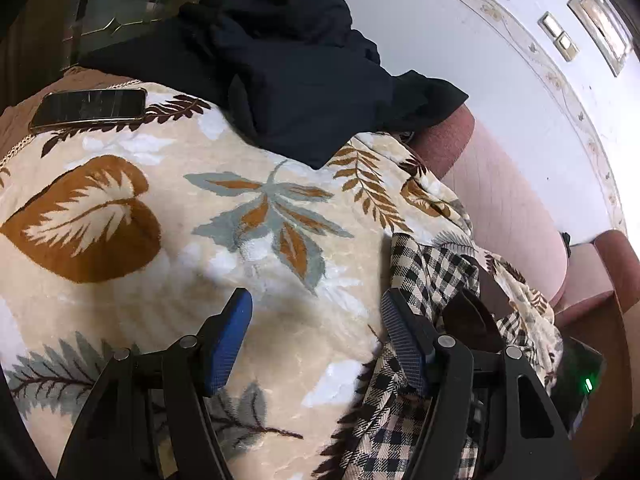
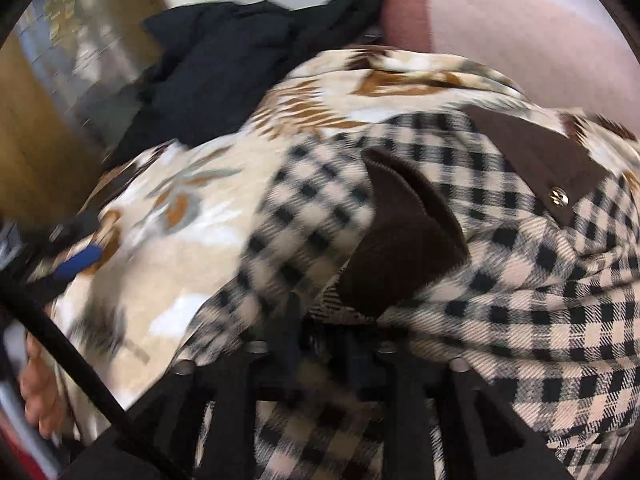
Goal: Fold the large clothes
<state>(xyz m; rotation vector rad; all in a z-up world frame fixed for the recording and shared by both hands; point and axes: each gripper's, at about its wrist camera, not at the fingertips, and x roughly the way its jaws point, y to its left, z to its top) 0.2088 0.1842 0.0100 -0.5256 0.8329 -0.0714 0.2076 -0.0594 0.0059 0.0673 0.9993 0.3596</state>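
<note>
A cream-and-black checked jacket (image 2: 520, 288) with a brown collar (image 2: 404, 236) and brown pocket flap lies on a leaf-patterned blanket (image 1: 180, 220). In the left wrist view its edge (image 1: 424, 272) hangs by the right finger. My left gripper (image 1: 316, 320) is open, its blue pads wide apart above the blanket, empty. My right gripper (image 2: 320, 328) is shut on the checked jacket just below the collar; its fingertips are buried in the cloth. The view is motion-blurred.
A heap of dark navy clothes (image 1: 288, 60) lies at the far side of the blanket, also in the right wrist view (image 2: 224, 72). A phone (image 1: 88, 108) rests at the blanket's far left. A pink sofa arm (image 1: 508, 208) and white wall stand to the right.
</note>
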